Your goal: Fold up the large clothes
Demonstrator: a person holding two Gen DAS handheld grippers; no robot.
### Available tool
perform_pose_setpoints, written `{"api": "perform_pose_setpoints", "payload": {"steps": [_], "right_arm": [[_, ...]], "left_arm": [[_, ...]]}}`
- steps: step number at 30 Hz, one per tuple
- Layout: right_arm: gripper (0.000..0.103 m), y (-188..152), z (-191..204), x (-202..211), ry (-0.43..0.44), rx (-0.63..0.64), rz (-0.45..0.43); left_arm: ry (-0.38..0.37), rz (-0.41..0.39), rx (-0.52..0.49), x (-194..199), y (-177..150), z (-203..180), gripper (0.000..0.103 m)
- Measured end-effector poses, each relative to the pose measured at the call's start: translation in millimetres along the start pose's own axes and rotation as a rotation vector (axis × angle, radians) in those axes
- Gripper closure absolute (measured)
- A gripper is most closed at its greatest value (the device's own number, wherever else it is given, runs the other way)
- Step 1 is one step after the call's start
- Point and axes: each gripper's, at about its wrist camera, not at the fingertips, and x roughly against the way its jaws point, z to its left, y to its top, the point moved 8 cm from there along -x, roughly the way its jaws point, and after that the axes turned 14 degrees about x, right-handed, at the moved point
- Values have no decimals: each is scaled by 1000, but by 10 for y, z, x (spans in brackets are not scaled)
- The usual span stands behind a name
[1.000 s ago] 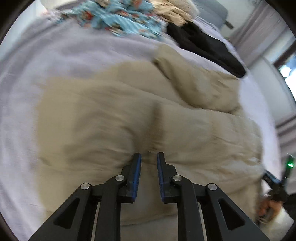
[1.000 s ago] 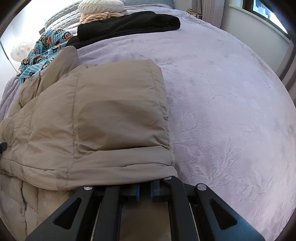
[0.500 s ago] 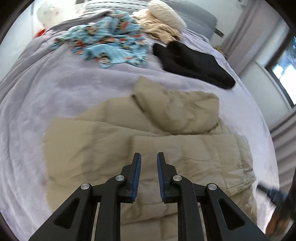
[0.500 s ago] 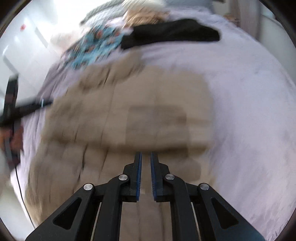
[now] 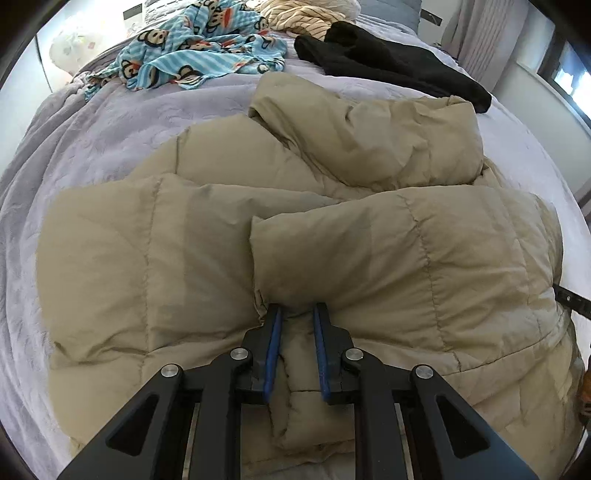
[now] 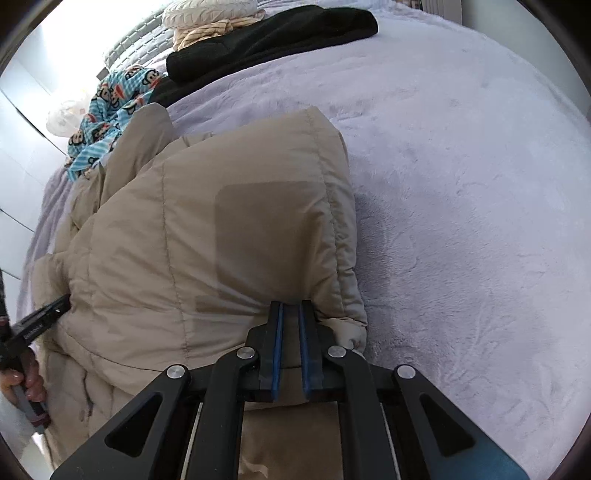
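A large beige puffer jacket point(image 5: 207, 236) lies spread on the lavender bed point(image 5: 92, 122), with a panel folded over onto it. My left gripper point(image 5: 297, 314) is low at the jacket's near edge, its jaws apart, fabric bulging between the tips. In the right wrist view the jacket point(image 6: 221, 229) fills the left half. My right gripper point(image 6: 291, 308) sits at the hem of the folded panel, its jaws nearly together with a narrow gap; whether it pinches fabric is unclear. The left gripper's black body point(image 6: 40, 321) shows at that view's left edge.
A blue monkey-print garment point(image 5: 199, 48), a black garment point(image 5: 391, 62) and a striped cream garment point(image 5: 295, 16) lie at the head of the bed. Curtains and a window point(image 5: 517, 48) stand at the right. Bare lavender blanket point(image 6: 461, 184) spreads right of the jacket.
Both grippers were lifted above the jacket half a second ago and have dropped back down to its near edge. The folded panel lies flatter over the jacket.
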Motion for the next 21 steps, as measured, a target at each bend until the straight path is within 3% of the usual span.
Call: {"api": "perform_pose_setpoints", "payload": {"steps": [4, 9, 14, 19, 20, 21], "right_arm": [[93, -24, 18, 200, -72, 42, 5], [92, -134, 1, 460, -82, 14, 4], [74, -357, -3, 662, -10, -104, 24], [55, -571, 100, 806, 33, -135, 57], [54, -609, 122, 828, 41, -136, 63], [54, -653, 151, 851, 52, -136, 72]], "left_arm": [[70, -23, 12, 207, 6, 118, 84], [104, -9, 65, 430, -60, 317, 84], [143, -2, 79, 695, -217, 369, 84], [147, -9, 99, 960, -444, 346, 83], [148, -5, 100, 991, -490, 340, 79], [151, 1, 103, 1019, -540, 336, 40]]}}
